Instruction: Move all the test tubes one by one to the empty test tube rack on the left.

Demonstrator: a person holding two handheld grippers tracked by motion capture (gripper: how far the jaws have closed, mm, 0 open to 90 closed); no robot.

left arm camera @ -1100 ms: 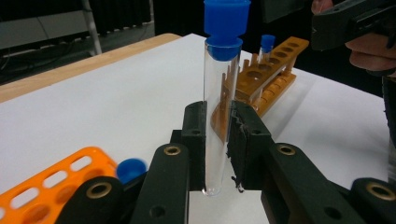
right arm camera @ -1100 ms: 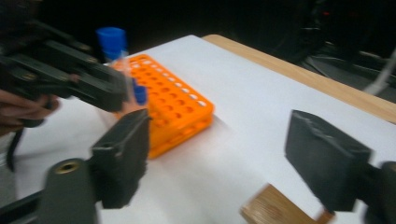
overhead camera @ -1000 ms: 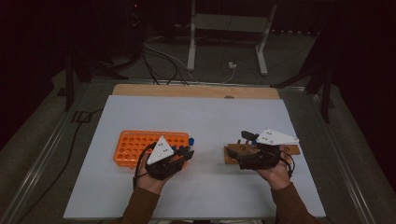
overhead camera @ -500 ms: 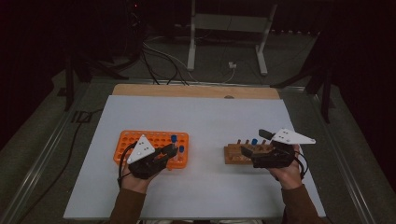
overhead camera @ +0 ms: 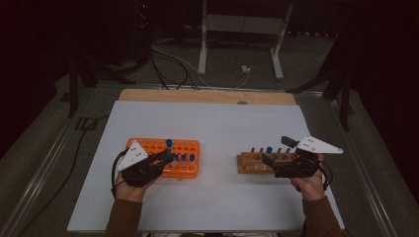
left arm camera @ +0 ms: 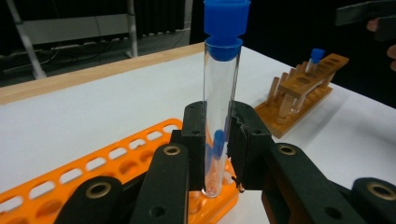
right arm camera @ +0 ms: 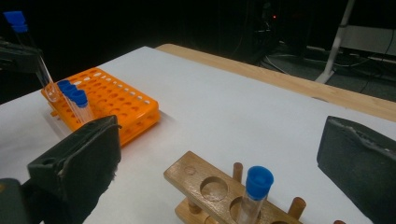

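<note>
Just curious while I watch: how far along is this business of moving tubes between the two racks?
One blue-capped tube stands in the wooden rack. The left tool grips another over the orange rack; the right tool is open. Three capped tubes remain there.

The white worktop is lit evenly from above, while the room behind is left dark. Only faint shadows are cast. Mild softness is seen in the close foreground of both gripper views.

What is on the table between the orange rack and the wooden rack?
Nothing. In the high view, the white table cover lies bare between the orange rack and the wooden rack.
</note>
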